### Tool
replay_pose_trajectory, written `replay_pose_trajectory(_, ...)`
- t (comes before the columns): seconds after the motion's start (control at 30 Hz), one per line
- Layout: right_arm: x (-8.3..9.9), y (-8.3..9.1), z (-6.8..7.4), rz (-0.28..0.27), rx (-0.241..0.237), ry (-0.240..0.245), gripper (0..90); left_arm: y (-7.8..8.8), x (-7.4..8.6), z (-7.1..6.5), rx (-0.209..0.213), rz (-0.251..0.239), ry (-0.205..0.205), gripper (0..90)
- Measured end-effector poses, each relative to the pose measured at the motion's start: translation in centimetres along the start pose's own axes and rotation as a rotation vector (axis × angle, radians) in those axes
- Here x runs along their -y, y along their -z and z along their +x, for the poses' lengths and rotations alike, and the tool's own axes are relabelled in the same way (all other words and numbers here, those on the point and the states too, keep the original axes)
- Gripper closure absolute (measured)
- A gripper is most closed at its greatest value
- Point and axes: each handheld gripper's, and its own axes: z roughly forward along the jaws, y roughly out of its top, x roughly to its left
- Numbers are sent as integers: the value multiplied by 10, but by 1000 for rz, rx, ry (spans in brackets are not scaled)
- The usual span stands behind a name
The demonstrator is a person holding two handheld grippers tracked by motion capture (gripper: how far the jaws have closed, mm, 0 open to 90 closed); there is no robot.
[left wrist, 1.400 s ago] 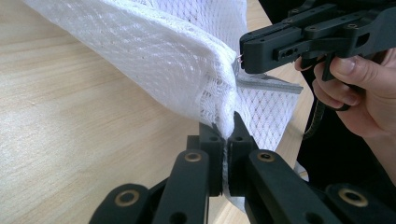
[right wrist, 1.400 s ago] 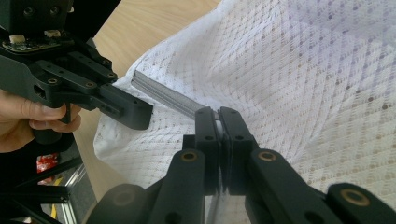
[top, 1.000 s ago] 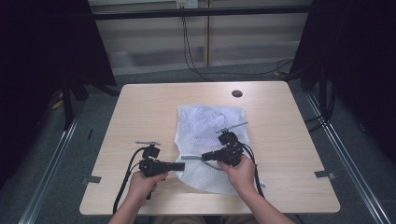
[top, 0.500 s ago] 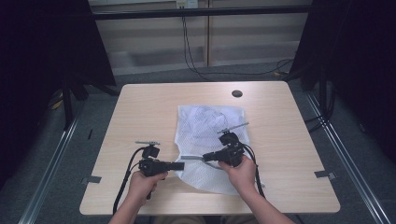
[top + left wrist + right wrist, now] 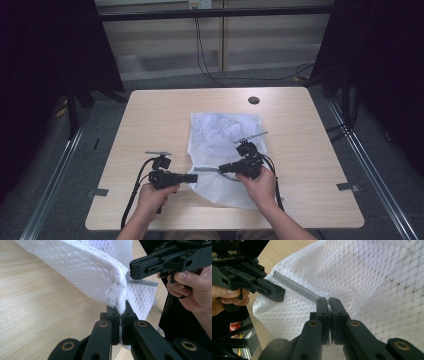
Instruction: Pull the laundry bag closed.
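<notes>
Nearest to the person, the left claw (image 5: 194, 177) is clamped on the left edge of the white mesh laundry bag (image 5: 225, 145), at the near part of it. In the left gripper view the two black jaws stand tight together with the doubled white net squeezed between them (image 5: 121, 305). I think this grip is there to hold the mouth of the bag steady, so that it cannot slide while the other hand works.

Just beside it, a little more over the bag, the right claw (image 5: 221, 168) is also closed, and it pinches one end of a thin grey strip (image 5: 297, 288) that runs along the bag's edge. To me this strip looks like the zipper band of the bag, but I cannot tell it for sure. The left claw (image 5: 278, 293) sits at the other end of the strip, so the strip is stretched straight between the two claws. Probably the two hands pull against each other to keep the edge tight, which would make it easier to open or close the bag.

Beyond the claws, the rest of the bag lies flat and a bit wrinkled on the pale wooden desk (image 5: 150, 120), near its middle. Behind the bag, a small dark round hole (image 5: 253, 100) sits in the desk's far part.
</notes>
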Motion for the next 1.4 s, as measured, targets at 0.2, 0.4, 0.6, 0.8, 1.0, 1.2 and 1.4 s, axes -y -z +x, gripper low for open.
replay_pose_trajectory(0.2,0,0,-1,2,-1,0,873,0,0,0,1,5,0,890)
replay_pose_trajectory(0.4,0,2,-4,1,9,-10,873,3,0,0,4,-8,8,890)
replay_pose_trajectory(0.6,1,3,-5,-1,7,-11,872,2,0,0,4,2,11,890)
replay_pose_trajectory(0.8,1,5,-5,-5,-2,-11,872,2,1,0,10,1,21,890)
replay_pose_trajectory(1.0,2,4,-5,0,-2,-4,873,2,1,0,7,6,20,890)
replay_pose_trajectory(1.2,3,4,-5,9,-3,-3,873,3,1,1,-10,0,17,890)
replay_pose_trajectory(1.4,3,8,-7,6,15,-4,873,3,1,4,-1,-5,25,890)
